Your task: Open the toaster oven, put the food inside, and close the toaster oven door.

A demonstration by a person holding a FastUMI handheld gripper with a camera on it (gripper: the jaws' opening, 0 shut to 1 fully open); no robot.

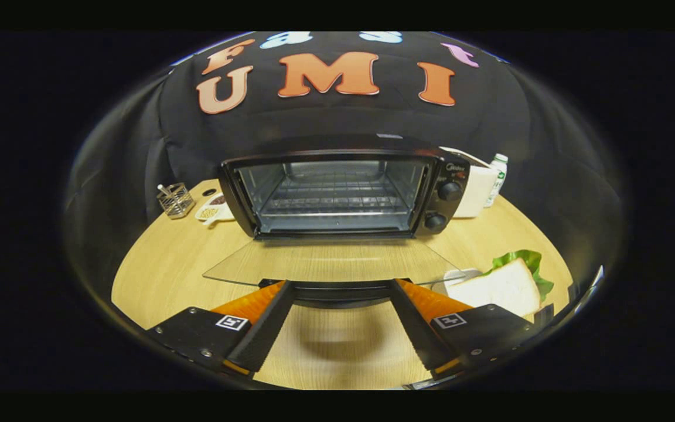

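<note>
The black toaster oven stands open on the wooden table, its wire rack bare inside. Its glass door lies folded down flat toward me, and the door's black handle sits right at my fingertips, between them. My gripper is open, its two fingers spread wide on either side of the handle with nothing pressed between them. The food, a sandwich of white bread with green lettuce, lies on a plate to the right of the right finger.
Left of the oven are a small wire basket and a white dish with bits in it. Behind the oven's right side stand a white box and a small white bottle.
</note>
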